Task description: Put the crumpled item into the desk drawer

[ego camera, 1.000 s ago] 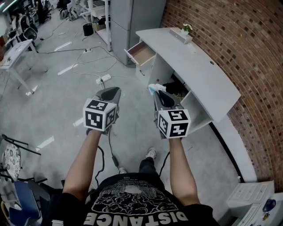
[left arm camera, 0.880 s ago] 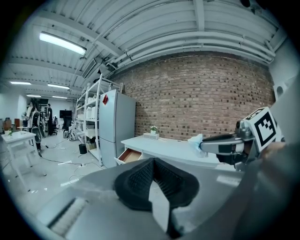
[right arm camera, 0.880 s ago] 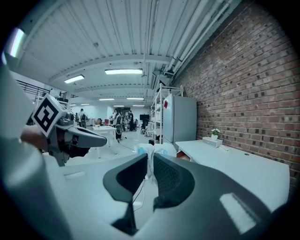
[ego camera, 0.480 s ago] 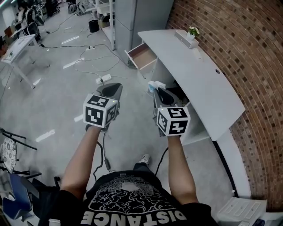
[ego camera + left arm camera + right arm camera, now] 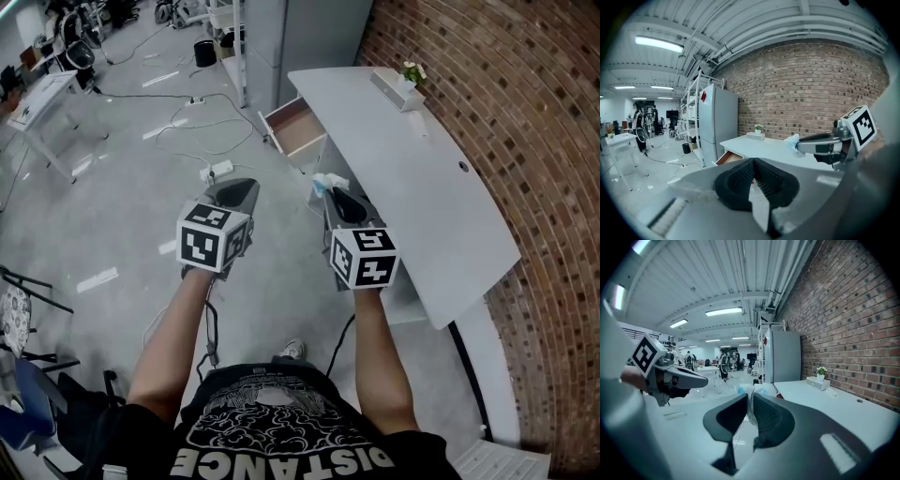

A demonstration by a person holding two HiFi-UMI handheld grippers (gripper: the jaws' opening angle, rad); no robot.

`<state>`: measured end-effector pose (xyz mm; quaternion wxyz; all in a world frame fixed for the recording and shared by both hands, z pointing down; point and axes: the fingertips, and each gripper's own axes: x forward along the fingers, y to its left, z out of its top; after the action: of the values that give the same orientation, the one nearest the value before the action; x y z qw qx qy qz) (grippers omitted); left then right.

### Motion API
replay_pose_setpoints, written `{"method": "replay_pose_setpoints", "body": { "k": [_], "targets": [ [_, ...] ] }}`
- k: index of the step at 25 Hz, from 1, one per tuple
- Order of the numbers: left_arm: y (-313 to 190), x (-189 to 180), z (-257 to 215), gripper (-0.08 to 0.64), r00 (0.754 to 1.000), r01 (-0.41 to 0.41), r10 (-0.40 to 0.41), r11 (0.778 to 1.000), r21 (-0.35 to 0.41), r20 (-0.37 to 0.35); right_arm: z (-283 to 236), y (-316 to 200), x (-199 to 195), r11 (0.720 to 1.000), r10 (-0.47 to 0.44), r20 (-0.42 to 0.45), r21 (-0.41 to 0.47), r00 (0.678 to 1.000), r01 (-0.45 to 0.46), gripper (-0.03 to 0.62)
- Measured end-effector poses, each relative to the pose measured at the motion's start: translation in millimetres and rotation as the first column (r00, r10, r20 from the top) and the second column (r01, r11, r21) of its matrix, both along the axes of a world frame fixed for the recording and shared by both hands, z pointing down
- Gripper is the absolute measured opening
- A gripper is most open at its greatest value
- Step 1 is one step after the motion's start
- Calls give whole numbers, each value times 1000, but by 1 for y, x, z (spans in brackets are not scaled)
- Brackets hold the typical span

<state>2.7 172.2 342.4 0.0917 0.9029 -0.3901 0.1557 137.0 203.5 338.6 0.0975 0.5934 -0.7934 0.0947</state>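
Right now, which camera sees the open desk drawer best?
The head view: it looks down into the open, brown-lined desk drawer, showing its inside. The left gripper view shows only its front edge from the side. In the right gripper view, the fingers and pale crumpled item mostly cover it.

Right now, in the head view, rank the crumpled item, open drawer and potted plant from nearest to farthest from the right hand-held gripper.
1. Crumpled item: clamped in the right hand-held gripper.
2. Open drawer: ahead, jutting from the desk front.
3. Potted plant: farthest, at the desk's back edge, to the right.
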Motion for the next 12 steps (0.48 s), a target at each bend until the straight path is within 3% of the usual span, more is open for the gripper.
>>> {"method": "replay_pose_setpoints", "body": {
  "k": [12],
  "targets": [
    [-23,53,4,0,999,48,-48,999,-10,15,4,-27,61,999,-33,15,-8,999,33,46]
  ]
}}
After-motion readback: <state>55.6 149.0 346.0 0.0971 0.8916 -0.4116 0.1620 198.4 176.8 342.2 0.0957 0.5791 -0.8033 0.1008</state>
